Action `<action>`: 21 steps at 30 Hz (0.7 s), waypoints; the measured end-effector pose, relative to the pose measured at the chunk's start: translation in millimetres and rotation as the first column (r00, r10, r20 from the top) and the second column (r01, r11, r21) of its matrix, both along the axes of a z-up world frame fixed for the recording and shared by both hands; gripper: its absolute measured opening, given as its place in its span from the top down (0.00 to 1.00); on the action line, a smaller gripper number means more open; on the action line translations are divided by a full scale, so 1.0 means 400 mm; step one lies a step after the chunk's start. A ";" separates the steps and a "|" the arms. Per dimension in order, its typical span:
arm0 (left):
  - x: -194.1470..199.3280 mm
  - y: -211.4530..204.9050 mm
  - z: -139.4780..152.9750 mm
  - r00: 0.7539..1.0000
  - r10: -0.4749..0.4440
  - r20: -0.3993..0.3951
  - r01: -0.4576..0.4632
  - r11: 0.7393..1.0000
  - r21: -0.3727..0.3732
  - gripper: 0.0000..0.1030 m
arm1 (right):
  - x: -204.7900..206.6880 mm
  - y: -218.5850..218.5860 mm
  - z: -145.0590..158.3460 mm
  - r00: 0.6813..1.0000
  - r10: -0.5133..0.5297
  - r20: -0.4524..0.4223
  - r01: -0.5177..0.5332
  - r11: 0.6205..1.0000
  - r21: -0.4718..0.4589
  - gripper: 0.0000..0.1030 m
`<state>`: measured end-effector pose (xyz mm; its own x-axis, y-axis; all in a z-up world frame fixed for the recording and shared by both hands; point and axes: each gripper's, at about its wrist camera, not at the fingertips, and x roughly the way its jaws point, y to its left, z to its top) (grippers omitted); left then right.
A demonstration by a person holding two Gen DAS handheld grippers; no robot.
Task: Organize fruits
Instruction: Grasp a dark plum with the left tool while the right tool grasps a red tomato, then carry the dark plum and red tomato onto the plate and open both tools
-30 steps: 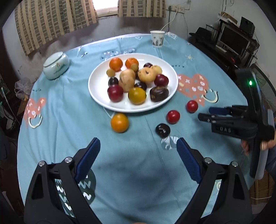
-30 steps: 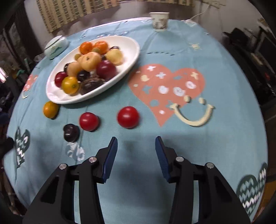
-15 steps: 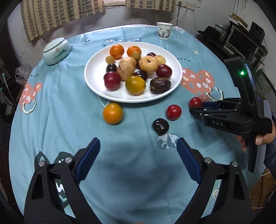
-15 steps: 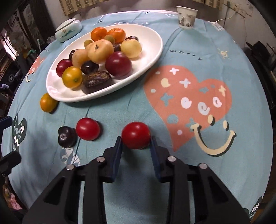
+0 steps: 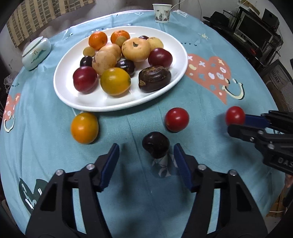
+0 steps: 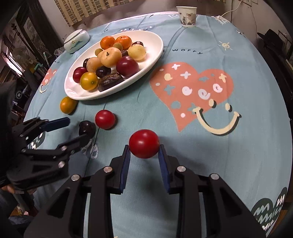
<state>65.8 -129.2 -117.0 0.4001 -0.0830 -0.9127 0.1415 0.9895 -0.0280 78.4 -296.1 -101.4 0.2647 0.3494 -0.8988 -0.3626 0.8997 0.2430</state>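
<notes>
My right tongs [image 6: 143, 152] clamp a glossy round red tomato [image 6: 144, 143], lifted off the bench [image 6: 238, 146], well short of the white plate [image 6: 155, 55]. My left tongs [image 5: 146, 155], jaws just narrowing, straddle a shiny dark plum [image 5: 155, 144] without pressing it, nearer that plate.

Glossy white plate [image 5: 113, 107], matt printed cloth tablecloth [image 5: 201, 113], paper cup [image 5: 162, 11].
</notes>
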 end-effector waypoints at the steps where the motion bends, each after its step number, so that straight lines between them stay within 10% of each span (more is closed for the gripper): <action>1: 0.002 0.002 -0.004 1.000 0.001 0.000 -0.001 1.000 0.000 0.41 | -0.001 0.000 -0.001 1.000 0.001 -0.002 -0.001 1.000 0.005 0.70; 7: 0.011 -0.006 -0.007 0.999 -0.044 -0.010 0.044 0.998 -0.035 0.69 | -0.012 0.012 -0.021 1.000 -0.008 -0.015 0.008 1.000 -0.020 0.70; 21: -0.026 -0.023 0.053 0.994 -0.103 0.035 0.104 0.994 -0.016 0.70 | -0.057 0.022 -0.023 0.999 -0.032 -0.025 0.032 0.999 -0.023 0.70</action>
